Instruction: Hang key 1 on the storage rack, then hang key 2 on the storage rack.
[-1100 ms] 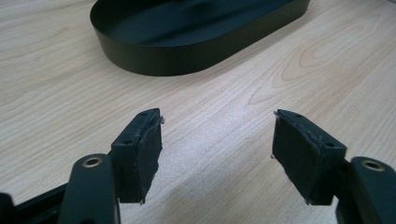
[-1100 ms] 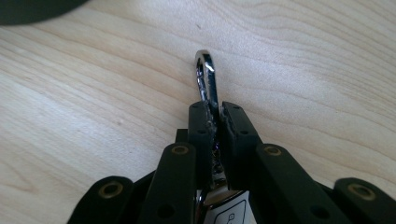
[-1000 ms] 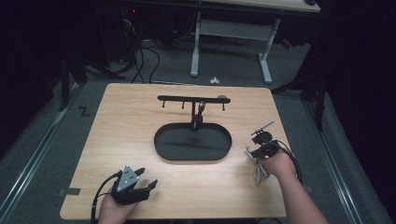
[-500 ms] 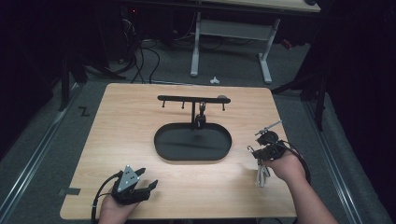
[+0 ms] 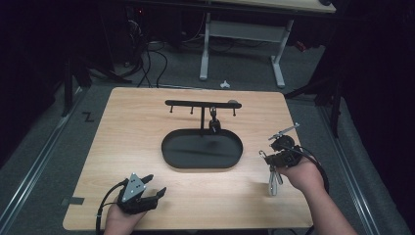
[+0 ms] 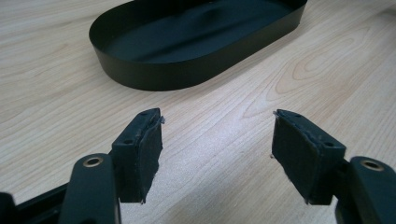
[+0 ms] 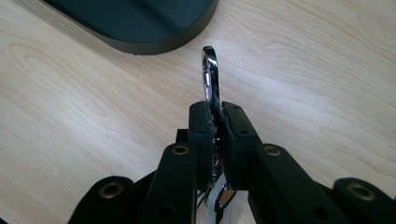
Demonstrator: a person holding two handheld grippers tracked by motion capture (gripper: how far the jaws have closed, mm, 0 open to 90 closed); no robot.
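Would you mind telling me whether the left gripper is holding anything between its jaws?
No, the left gripper has its jaws standing wide apart with only bare wooden table between them, short of the black tray.

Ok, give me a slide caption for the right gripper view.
Right tongs shut on a chrome key ring above the wooden table, near the black oval tray.

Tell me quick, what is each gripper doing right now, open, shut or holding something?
Left gripper: open, nothing between its pads, resting at the table's near edge.
Right gripper: shut on a shiny metal key ring, with keys hanging below it.
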